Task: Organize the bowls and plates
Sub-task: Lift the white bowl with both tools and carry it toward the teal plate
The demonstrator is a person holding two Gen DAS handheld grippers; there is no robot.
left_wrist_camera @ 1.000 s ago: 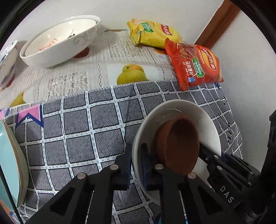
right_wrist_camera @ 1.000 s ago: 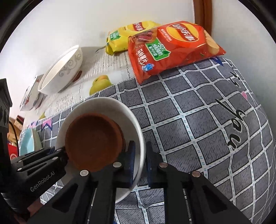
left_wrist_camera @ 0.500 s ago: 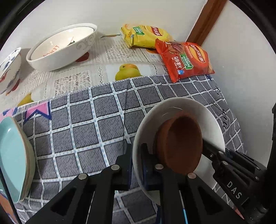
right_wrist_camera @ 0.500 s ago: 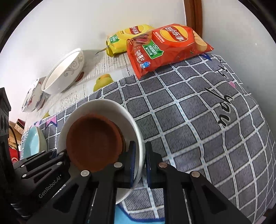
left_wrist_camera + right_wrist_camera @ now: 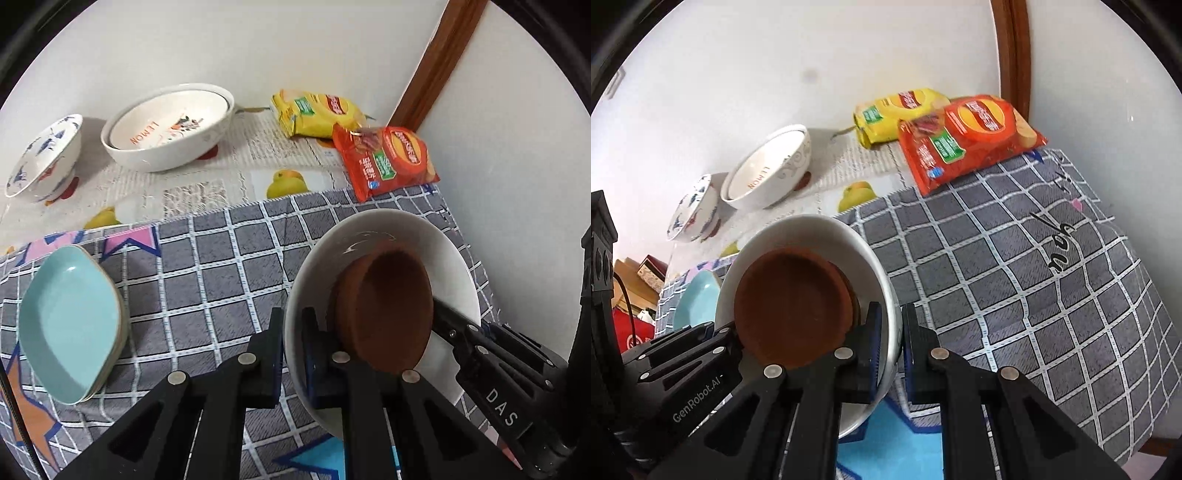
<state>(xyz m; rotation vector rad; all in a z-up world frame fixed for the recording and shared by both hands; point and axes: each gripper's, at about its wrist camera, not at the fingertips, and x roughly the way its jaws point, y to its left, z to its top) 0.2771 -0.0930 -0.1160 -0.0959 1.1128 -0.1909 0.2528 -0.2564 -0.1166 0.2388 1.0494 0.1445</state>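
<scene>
A white bowl [image 5: 436, 258] with a stack of brown dishes [image 5: 391, 310] inside hangs above the grey checked cloth [image 5: 207, 266]. My left gripper [image 5: 293, 343] is shut on its near rim, one pad inside and one outside. In the right wrist view my right gripper [image 5: 888, 332] is shut on the opposite rim of the same white bowl [image 5: 812, 229], beside the brown dishes [image 5: 790, 302]. Each wrist view shows the other gripper's fingers [image 5: 454, 328] reaching in from across the bowl.
Teal leaf-shaped dishes [image 5: 70, 317] are stacked on the cloth at the left. A large white "LEMON" bowl [image 5: 166, 129] and a blue-patterned bowl [image 5: 44, 155] stand near the wall. Yellow [image 5: 314, 114] and red [image 5: 388, 158] chip bags lie by the wooden frame [image 5: 436, 62].
Both grippers have risen together with the white bowl held between them. The table looks farther away, and the teal dishes and blue-patterned bowl have come fully into view.
</scene>
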